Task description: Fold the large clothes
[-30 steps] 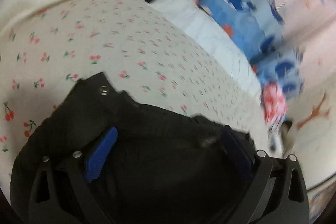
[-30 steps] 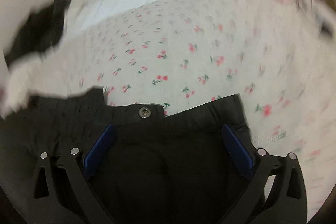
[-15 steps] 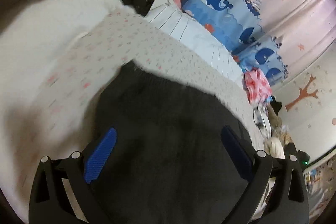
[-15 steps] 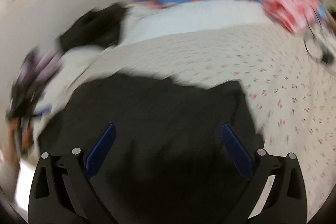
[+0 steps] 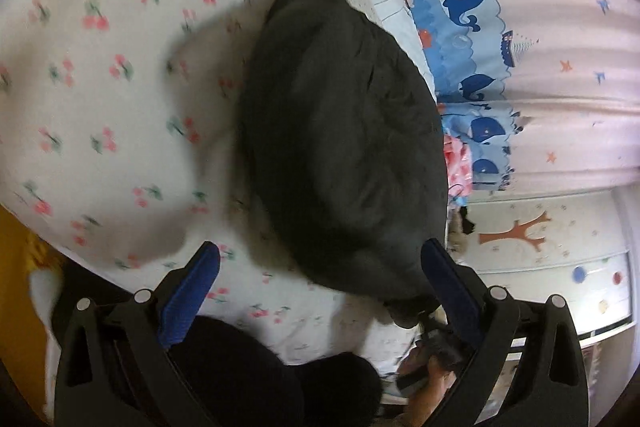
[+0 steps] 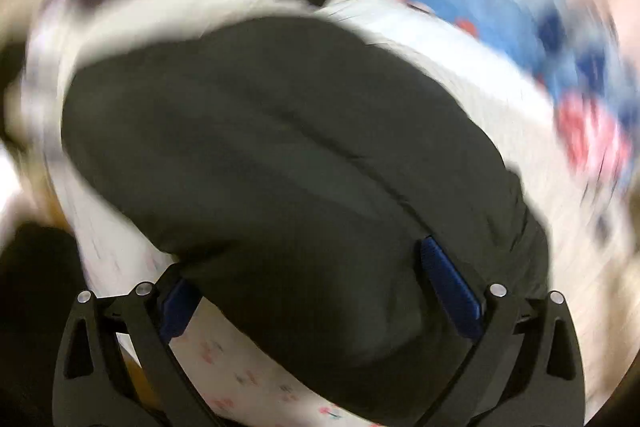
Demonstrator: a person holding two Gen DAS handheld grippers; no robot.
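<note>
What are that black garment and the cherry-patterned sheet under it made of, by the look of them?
The black garment looks like a matte woven cloth, perhaps cotton or a blend: it shows soft creases and no shine. The cherry-print sheet looks like thin printed cotton, dull and slightly rumpled, though blur hides its weave. The pads on the left gripper's fingers look like ribbed blue rubber or plastic.

Probably a child's bedroom: cherry-print bedsheet [image 5: 100, 87], whale curtain [image 5: 464, 39].
</note>
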